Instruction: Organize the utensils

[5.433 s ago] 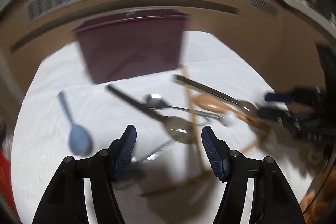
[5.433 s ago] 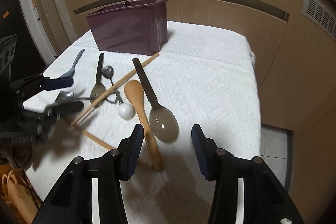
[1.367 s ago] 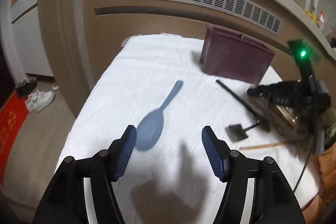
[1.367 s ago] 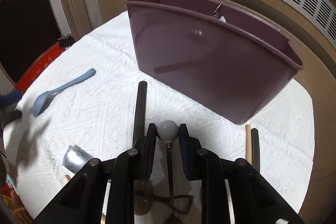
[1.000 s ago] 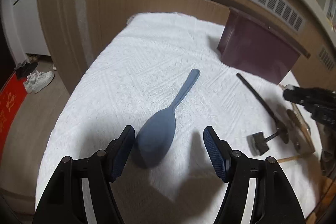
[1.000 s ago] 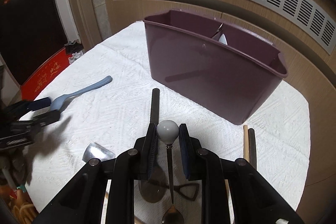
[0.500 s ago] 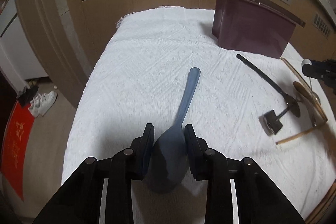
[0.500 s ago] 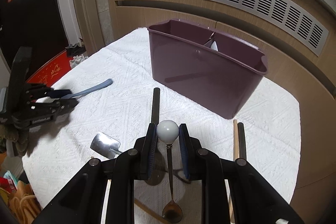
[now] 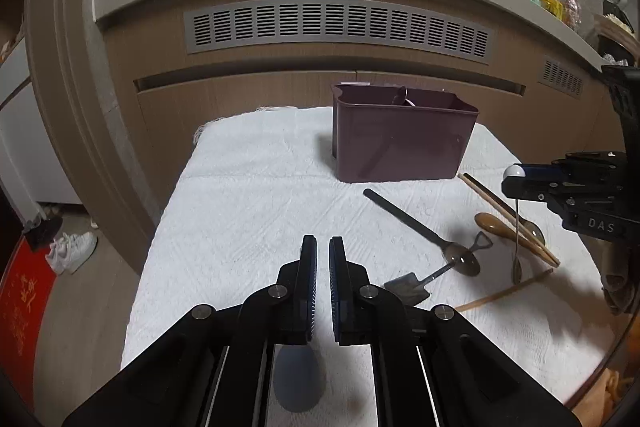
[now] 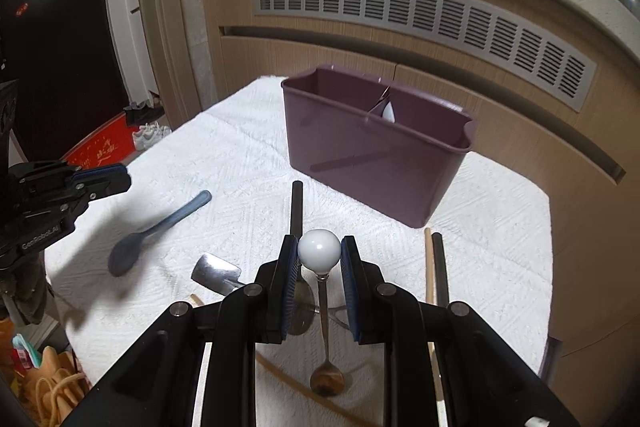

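Risen off the white textured cloth (image 9: 248, 195), left gripper (image 9: 323, 259) pressed together empty, blue plastic spoon (image 10: 156, 227) lying below; cloth left of the maroon plastic caddy (image 9: 400, 143) open; right gripper (image 10: 319, 259) pinches a white-ball-ended metal spoon (image 10: 319, 251).

The left tool (image 9: 323, 283) hides most of the blue spoon (image 9: 298, 379), seemingly ungripped.
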